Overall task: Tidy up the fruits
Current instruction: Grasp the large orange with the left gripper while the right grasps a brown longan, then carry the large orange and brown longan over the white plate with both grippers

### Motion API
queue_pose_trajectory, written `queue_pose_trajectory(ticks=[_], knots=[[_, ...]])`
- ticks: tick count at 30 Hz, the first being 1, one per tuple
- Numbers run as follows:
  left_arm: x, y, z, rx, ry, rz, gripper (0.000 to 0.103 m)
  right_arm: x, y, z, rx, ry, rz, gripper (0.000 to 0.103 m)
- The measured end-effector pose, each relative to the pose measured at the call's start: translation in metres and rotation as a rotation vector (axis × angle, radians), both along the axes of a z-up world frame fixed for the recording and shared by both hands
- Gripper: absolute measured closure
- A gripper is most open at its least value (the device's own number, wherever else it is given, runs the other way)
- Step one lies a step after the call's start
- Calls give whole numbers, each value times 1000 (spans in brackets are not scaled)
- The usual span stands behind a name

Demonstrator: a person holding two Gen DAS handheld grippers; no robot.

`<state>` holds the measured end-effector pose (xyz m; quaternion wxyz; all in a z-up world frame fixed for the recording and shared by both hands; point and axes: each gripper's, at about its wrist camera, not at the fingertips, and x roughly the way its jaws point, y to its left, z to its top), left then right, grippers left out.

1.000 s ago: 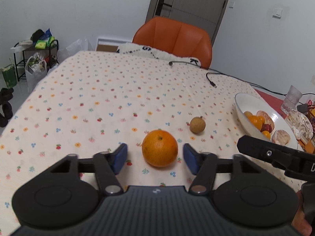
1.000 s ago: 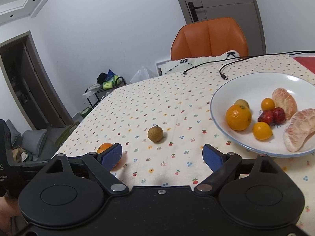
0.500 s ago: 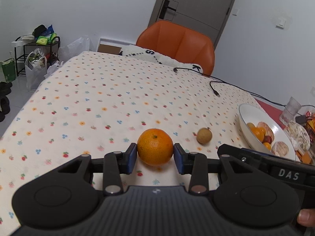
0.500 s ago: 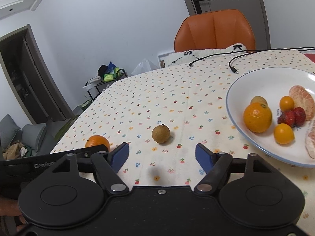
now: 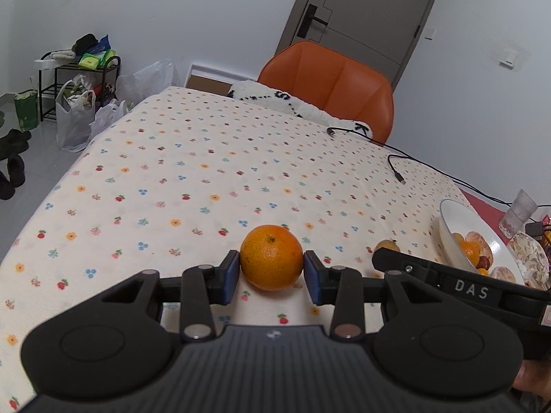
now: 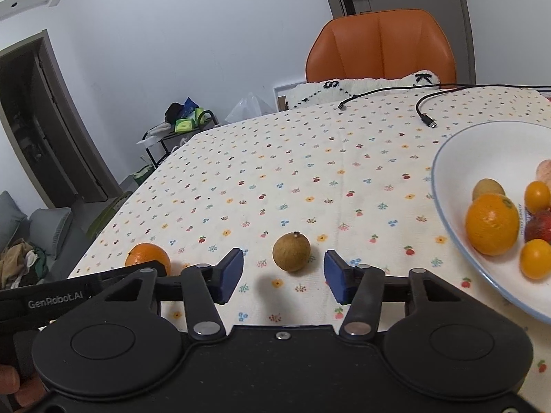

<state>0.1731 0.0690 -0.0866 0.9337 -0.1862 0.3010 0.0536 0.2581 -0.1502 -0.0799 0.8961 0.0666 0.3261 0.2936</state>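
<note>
Your left gripper (image 5: 271, 272) has its jaws clamped on the orange (image 5: 271, 257). Your right gripper (image 6: 284, 277) has its jaws wide around the longan (image 6: 291, 252) on the bench (image 6: 275, 172).

Even indoor light, soft shadows, fisheye-bent edges.

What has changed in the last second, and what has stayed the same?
The left gripper closed its blue pads onto the orange. The right gripper came forward to the small brown fruit, jaws narrower but open. Both fruits stayed on the tablecloth; the bowl is unchanged.
</note>
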Motion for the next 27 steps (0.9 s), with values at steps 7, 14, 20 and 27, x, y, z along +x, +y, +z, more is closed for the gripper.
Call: queue_pose_trajectory(ticks=[7, 14, 20, 27], knots=[[-1, 0, 0, -1, -1, 1, 64, 0, 0, 0, -38, -20, -34, 81], [-3, -14, 6, 11, -17, -19, 64, -10, -17, 10, -13, -46, -55, 81], [-3, -28, 14, 22, -34, -43, 64, -16, -34, 18, 16, -59, -76, 81], [-6, -41, 21, 33, -49, -64, 64, -22, -55, 23, 36, -68, -110, 81]])
